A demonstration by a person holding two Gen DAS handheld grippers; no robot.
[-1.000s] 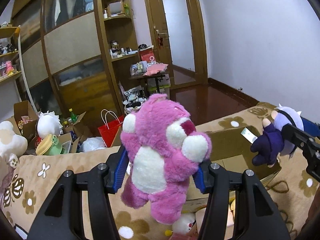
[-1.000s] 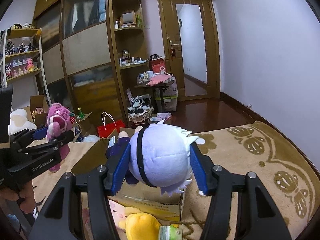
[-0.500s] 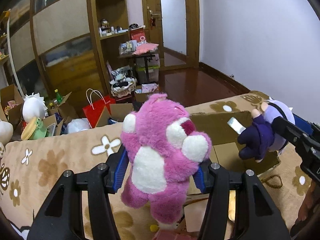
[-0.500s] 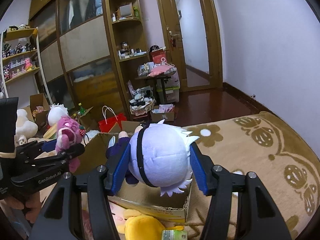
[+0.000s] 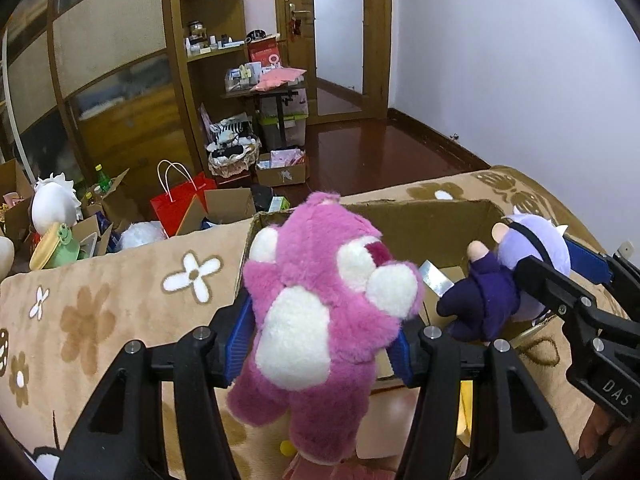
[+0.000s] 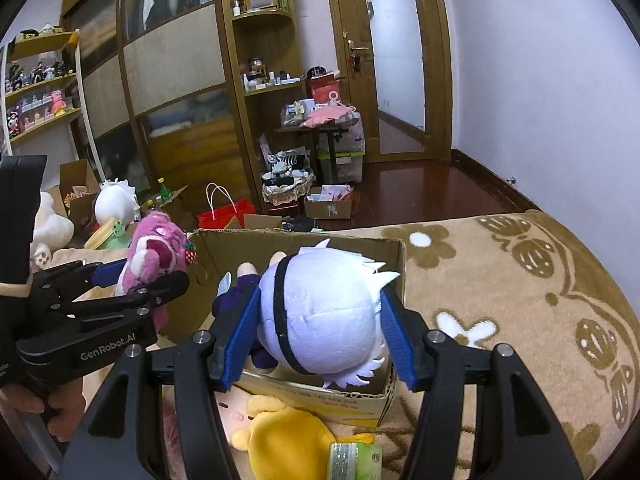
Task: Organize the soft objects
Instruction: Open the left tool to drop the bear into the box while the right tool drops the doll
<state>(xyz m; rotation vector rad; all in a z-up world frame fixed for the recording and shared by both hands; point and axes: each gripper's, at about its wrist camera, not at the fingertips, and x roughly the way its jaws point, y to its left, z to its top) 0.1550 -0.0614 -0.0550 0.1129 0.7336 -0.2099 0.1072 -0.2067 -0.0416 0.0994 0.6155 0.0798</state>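
Pink bear (image 5: 324, 320) & purple-haired doll (image 6: 324, 312) now over the open cardboard box (image 6: 394, 256) on the flowered blanket (image 6: 520, 300); a sec ago both sat nearer, short of it. Drop looks next. Left gripper (image 5: 320, 344) clamped on bear, level, at box's left; right gripper (image 6: 316, 336) clamped on doll's head, above near wall.

cardboard box (image 6: 394, 256) open-topped, yellow plush (image 6: 280, 440) against its near wall
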